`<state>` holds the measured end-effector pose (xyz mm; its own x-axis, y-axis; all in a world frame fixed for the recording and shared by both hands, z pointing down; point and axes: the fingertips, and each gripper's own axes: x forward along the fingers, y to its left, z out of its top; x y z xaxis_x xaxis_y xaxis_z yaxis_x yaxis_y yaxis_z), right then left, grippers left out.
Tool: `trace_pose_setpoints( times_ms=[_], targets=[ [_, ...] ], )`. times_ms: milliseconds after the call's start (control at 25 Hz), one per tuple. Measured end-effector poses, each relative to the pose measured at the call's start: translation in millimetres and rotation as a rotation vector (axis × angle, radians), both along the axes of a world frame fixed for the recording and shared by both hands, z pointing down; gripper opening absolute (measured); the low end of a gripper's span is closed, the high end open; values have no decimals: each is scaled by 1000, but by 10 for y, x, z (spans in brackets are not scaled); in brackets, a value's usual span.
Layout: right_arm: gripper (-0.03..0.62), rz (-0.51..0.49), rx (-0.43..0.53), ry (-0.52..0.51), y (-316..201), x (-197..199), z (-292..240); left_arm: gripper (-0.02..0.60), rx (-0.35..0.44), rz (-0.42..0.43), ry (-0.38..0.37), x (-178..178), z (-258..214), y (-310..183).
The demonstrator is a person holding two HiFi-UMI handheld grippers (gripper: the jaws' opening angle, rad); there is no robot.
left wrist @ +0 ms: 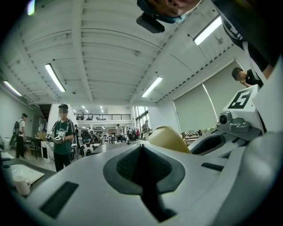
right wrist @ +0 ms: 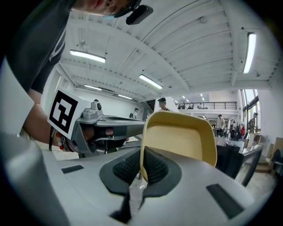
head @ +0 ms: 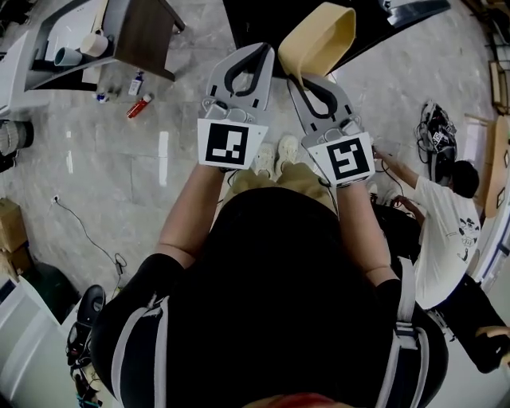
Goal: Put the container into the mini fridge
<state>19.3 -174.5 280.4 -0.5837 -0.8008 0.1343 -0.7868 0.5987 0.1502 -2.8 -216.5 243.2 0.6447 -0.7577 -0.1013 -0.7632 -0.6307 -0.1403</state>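
A tan plastic container [head: 319, 38] hangs in the air in front of me, open side turned up and to the right in the head view. My right gripper [head: 297, 78] is shut on its rim; in the right gripper view the container's wall [right wrist: 181, 137] stands upright between the black pads [right wrist: 154, 165]. My left gripper [head: 256, 51] is held just to the left of it, apart from the container, shut with nothing between its jaws. From the left gripper [left wrist: 140, 146] view the container [left wrist: 168, 139] shows just beyond the tips, at right. I cannot see a mini fridge for certain.
A dark flat surface [head: 255, 20] lies just beyond the grippers. A table [head: 143, 36] with a mug [head: 94, 44] stands at upper left, a red bottle [head: 139, 105] on the floor under it. A person [head: 450, 231] bends at right. Cables trail on the floor [head: 88, 239].
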Motion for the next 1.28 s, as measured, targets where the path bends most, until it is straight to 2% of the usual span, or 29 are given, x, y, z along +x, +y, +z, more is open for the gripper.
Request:
trace_pose_setpoints(
  times_ms=[200,760,840,960,1120,1280],
  targets=[
    [40,-27,-18,-9,-98,132,88,25,-21,-30,28,122,68,-85],
    [40,-105,-30,9,-228,545,338,25,-34,-99,10,517,314,-208],
    [40,-126,-30,14,-237,634,401,25,-29,-104,-26,621,379,-217],
    [40,-157,-76,70,-258,709,600,25,-21,-98,-125,712,532,-242],
    [40,-221,-165,154,-301,814,938,25,-29,-133,-160,801,713,-296],
    [40,-296,-225,255,-422,871,1304,25,-42,-174,-150,787,889,-391]
  ],
)
